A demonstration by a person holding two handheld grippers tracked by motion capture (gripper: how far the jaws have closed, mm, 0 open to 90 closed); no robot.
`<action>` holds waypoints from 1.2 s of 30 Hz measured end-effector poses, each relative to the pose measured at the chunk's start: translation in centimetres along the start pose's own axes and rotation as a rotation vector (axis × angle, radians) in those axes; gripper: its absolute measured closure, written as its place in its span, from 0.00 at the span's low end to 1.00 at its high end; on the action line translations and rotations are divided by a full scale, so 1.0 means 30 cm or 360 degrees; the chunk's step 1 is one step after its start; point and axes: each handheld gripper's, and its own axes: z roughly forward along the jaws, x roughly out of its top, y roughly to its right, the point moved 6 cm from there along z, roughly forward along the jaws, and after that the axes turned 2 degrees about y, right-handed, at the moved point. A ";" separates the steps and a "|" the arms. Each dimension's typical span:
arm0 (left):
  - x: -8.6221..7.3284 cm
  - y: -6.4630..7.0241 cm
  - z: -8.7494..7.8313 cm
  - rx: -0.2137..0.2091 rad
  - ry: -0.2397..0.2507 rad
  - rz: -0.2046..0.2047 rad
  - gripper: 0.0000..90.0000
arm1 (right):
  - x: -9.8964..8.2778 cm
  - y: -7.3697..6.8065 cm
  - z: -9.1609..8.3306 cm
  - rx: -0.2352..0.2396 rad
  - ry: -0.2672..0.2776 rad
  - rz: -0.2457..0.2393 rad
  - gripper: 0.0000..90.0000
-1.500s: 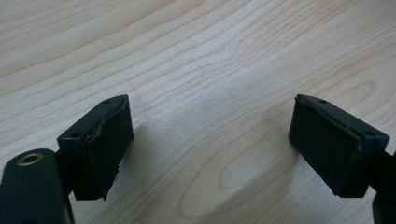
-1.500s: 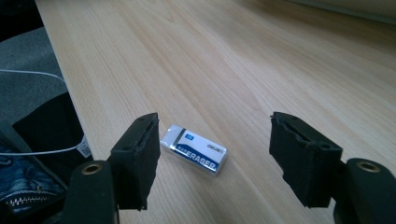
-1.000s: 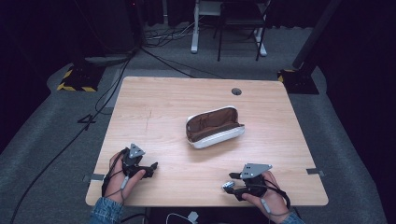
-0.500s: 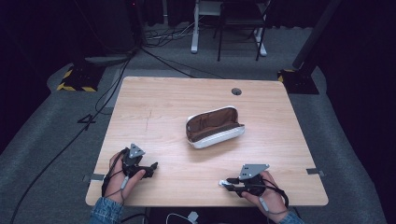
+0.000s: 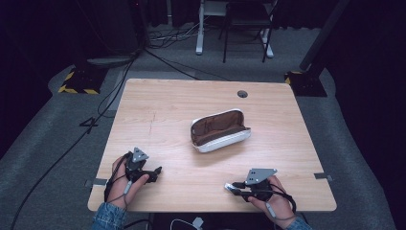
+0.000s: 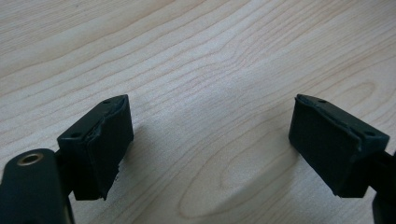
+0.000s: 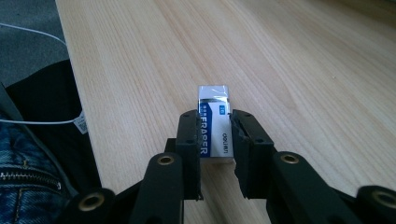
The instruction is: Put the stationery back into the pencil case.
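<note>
Gripping a white-and-blue eraser between its closed jaws, the right gripper sits near the table's front edge, well short of the open pouch. Left of the pouch and also toward that edge, the left gripper rests spread wide, holding nothing.

A dark-curtained recording lab: lone wooden table on grey carpet, floor cables, hazard-striped stand bases.

- The eraser has its near end hidden between the right gripper's jaws; in the high view its print is too small to read.
- The pouch hides its inside floor behind the near wall.
- Both forearms are cut off by the high view's bottom edge.
</note>
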 end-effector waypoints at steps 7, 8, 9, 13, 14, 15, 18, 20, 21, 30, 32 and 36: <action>0.000 0.000 0.000 0.0000 0.0000 0.0000 0.16 | 0.028 0.001 -0.028 0.0004 0.0070 0.0016 0.82; 0.000 0.000 0.000 0.0000 0.0000 0.0000 0.16 | 0.034 0.001 -0.034 0.0003 0.0079 0.0017 0.82; 0.000 0.000 0.000 0.0001 0.0000 0.0001 0.16 | 0.041 0.003 -0.040 0.0000 0.0092 0.0015 0.82; 0.000 0.000 0.000 0.0001 0.0001 0.0000 0.16 | 0.058 0.011 -0.058 -0.0006 0.0122 0.0022 0.82; 0.000 0.000 0.000 0.0000 0.0000 0.0000 0.16 | 0.065 0.014 -0.067 -0.0004 0.0132 0.0040 0.82; 0.000 0.000 0.000 0.0000 0.0001 0.0000 0.16 | 0.065 0.014 -0.067 -0.0004 0.0132 0.0040 0.82; 0.000 0.000 0.000 0.0000 0.0000 0.0000 0.16 | 0.076 0.022 -0.081 -0.0009 0.0156 0.0058 0.82; 0.000 0.000 0.000 0.0000 0.0000 0.0000 0.16 | 0.087 0.031 -0.093 -0.0018 0.0176 0.0068 0.82; 0.000 0.000 0.000 0.0000 0.0000 0.0000 0.16 | 0.096 0.035 -0.099 -0.0021 0.0192 0.0078 0.82; 0.001 -0.001 0.000 -0.0004 -0.0002 0.0002 0.16 | 0.187 0.074 -0.142 -0.0069 0.0276 0.0080 0.82; 0.001 0.000 0.000 -0.0003 -0.0003 0.0002 0.16 | 0.205 0.083 -0.150 -0.0080 0.0287 0.0075 0.82; 0.001 0.000 0.000 -0.0004 -0.0002 0.0000 0.16 | 0.242 0.106 -0.168 -0.0100 0.0305 0.0077 0.82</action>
